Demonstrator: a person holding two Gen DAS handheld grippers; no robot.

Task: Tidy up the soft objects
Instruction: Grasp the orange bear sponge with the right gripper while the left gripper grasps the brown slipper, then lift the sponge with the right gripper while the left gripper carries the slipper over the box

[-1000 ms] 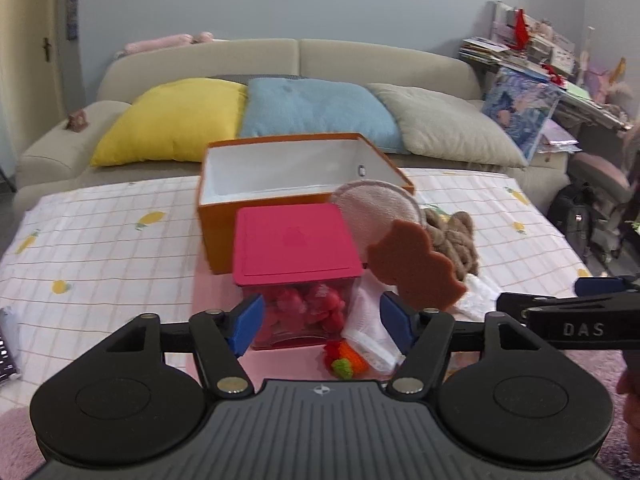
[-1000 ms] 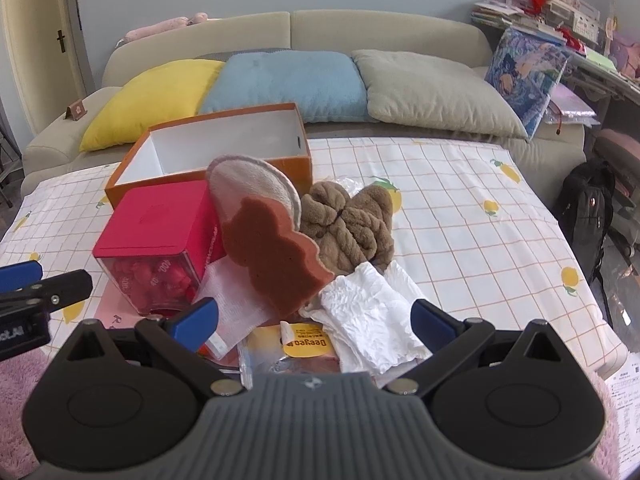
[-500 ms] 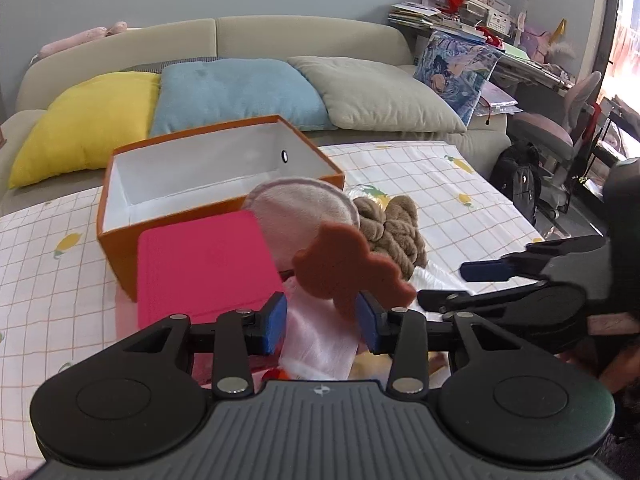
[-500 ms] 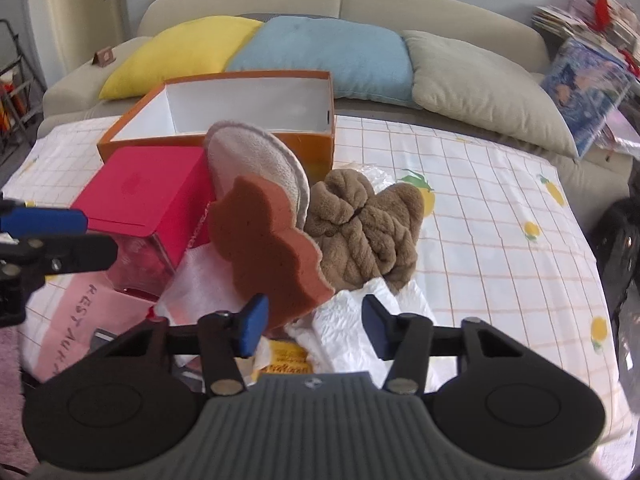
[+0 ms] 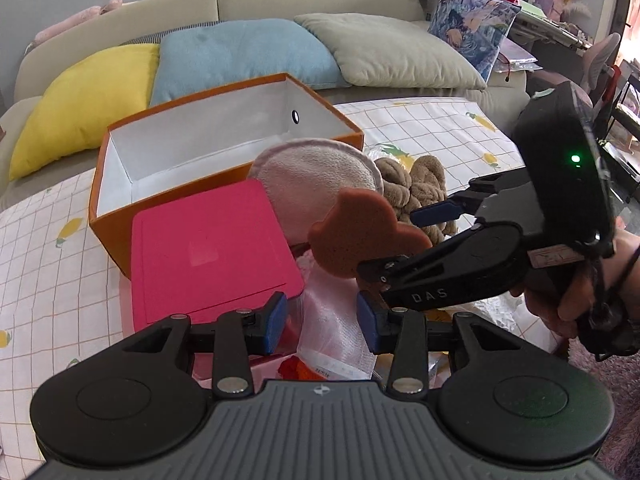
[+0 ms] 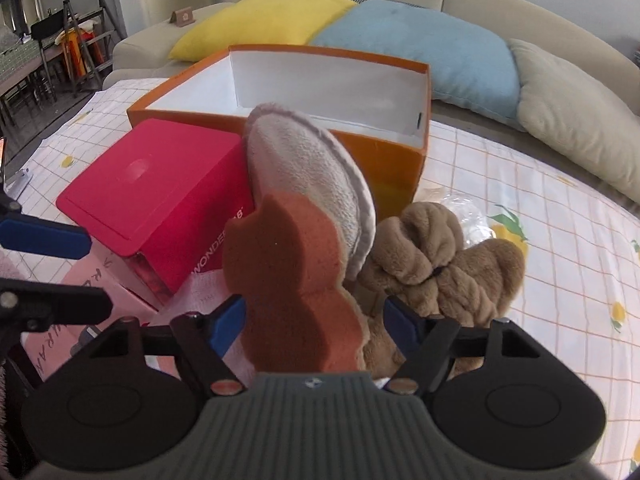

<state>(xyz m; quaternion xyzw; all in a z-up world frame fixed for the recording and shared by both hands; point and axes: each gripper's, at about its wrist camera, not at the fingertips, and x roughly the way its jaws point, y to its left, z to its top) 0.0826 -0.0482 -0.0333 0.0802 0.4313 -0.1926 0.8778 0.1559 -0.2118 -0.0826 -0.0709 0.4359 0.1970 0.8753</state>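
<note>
Right gripper (image 6: 314, 322): its blue fingers (image 6: 228, 320) sit on either side of the lower part of a brown sponge (image 6: 294, 280), with a gap still visible on the right side, so the fingers are partly apart and a firm grip cannot be confirmed. The sponge stands upright, leaning against a round grey-pink pad (image 6: 312, 184), which in turn rests against the front wall of an open orange box (image 6: 384, 168) with a white interior. A red-lidded box (image 6: 148, 184) stands just left of the sponge, touching the pad. A brown plush bundle (image 6: 444, 264) lies just right of the sponge on the checked tablecloth (image 6: 560, 248).

Left gripper (image 5: 320, 322): fingers moderately open and holding nothing, framing a white mesh bag (image 5: 336, 332) that lies below the sponge (image 5: 360, 236). In this view the right gripper (image 5: 408, 240) enters from the right, its two fingers either side of the sponge. A yellow pillow (image 5: 84, 96), a blue pillow (image 5: 244, 56) and a grey pillow (image 5: 392, 52) lie on the sofa (image 5: 312, 0) behind.
</note>
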